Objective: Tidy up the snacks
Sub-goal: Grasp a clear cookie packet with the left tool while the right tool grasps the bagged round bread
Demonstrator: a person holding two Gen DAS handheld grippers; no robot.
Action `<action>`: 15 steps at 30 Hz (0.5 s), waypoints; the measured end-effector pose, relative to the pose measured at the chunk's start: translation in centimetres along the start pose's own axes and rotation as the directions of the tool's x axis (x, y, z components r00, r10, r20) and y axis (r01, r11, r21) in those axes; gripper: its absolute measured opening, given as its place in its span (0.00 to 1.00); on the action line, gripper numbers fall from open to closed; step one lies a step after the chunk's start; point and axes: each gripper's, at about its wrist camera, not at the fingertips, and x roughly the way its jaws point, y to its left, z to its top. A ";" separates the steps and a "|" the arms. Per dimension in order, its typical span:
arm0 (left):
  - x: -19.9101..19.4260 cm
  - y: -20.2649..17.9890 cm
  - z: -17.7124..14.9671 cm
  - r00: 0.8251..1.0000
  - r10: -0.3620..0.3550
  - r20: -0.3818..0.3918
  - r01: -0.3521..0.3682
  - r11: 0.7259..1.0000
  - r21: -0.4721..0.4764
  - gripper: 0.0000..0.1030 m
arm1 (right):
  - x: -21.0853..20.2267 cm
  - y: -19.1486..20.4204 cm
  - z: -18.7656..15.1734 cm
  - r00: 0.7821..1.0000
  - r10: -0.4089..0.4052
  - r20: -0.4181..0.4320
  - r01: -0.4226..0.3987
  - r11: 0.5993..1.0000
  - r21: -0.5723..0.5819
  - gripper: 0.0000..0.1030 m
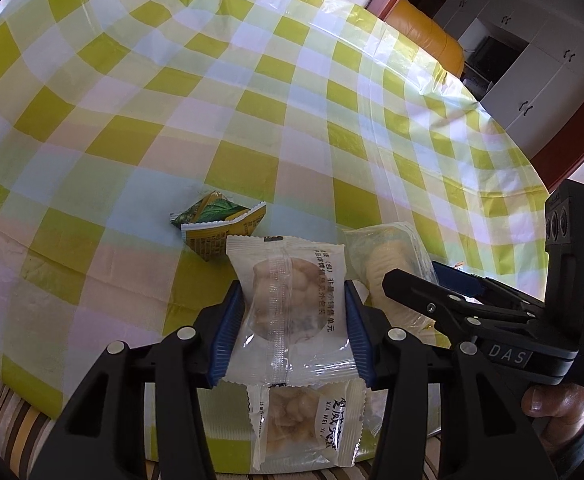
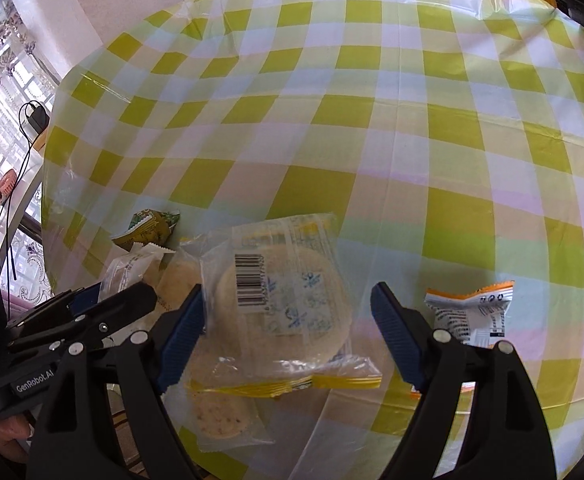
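My left gripper (image 1: pixel 292 320) is shut on a clear-and-white snack packet (image 1: pixel 288 312) and holds it above a second like packet (image 1: pixel 300 424) near the table's front edge. A green-yellow packet (image 1: pixel 218 228) lies just beyond. My right gripper (image 2: pixel 288 332) is open around a clear packet with a round biscuit and a barcode (image 2: pixel 280 300); the left pad touches it, the right pad stands apart. Another biscuit packet (image 2: pixel 216 416) lies under it. An orange-and-white packet (image 2: pixel 472 312) lies to the right. The right gripper also shows in the left wrist view (image 1: pixel 432 284).
The table wears a yellow-green checked plastic cloth (image 1: pixel 252 100). An orange cushion (image 1: pixel 428 36) and white cabinets (image 1: pixel 532 64) stand beyond the far right edge. A window with a charger and cable (image 2: pixel 32 120) is to the left. A striped fabric (image 1: pixel 16 428) lies below the front edge.
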 end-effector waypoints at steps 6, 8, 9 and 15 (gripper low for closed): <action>0.1 -0.3 -0.3 1.000 0.013 0.002 -0.013 1.000 0.022 0.46 | 0.1 0.4 -0.4 1.000 -0.008 0.007 0.008 1.000 -0.011 0.66; 0.0 -0.5 -0.3 1.000 0.017 0.010 -0.017 0.999 0.028 0.46 | -0.2 0.4 -0.5 0.999 -0.028 0.019 0.028 1.000 -0.001 0.64; -0.1 -0.5 -0.3 1.000 0.018 0.016 -0.019 0.999 0.030 0.46 | -0.3 0.5 -0.7 0.999 -0.046 0.025 0.046 0.999 -0.003 0.63; -0.7 -1.1 -0.4 0.999 0.026 0.041 -0.029 0.998 0.058 0.46 | -2.8 0.8 -2.1 0.989 -0.115 0.090 0.115 0.993 0.009 0.62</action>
